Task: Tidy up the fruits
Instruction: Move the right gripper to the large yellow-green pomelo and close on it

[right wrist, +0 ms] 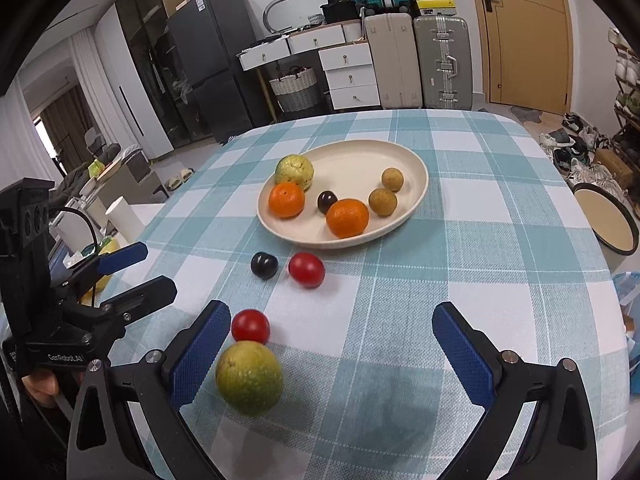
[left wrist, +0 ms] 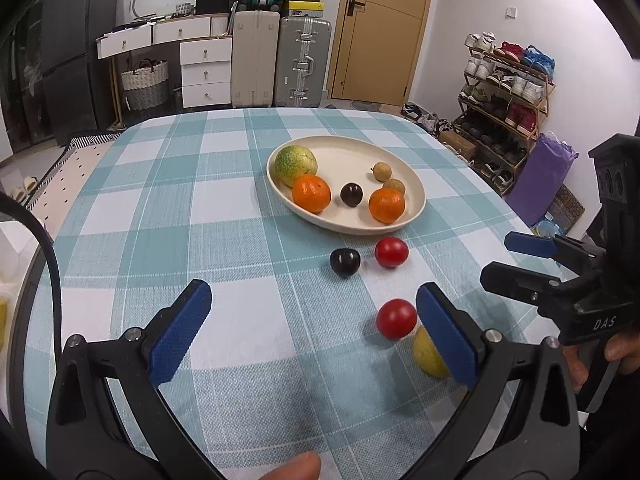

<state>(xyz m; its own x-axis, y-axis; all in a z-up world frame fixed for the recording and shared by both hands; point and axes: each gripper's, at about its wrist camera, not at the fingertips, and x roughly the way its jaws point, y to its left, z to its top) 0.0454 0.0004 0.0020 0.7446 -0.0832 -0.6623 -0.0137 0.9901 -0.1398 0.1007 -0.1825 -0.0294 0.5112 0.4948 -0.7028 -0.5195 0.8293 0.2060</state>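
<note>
**Four fruits not yet on the plate**

While six fruits lie on the plate (right wrist: 416, 184), four wait on the worktop (right wrist: 480, 240): a plum (right wrist: 264, 265), two tomatoes (right wrist: 306, 269) (right wrist: 250, 326) and a green fruit (right wrist: 249, 377). Both tools are released: the right hand-held gripper (right wrist: 332, 354) has the green fruit just beside its left finger (not between), and the left hand-held gripper (left wrist: 314, 330) holds nothing. The next move, I think, is shifting right gripper left, then closing.

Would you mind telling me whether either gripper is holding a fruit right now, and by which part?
Nothing is held. The left gripper and right gripper are both open above the tablecloth.
</note>
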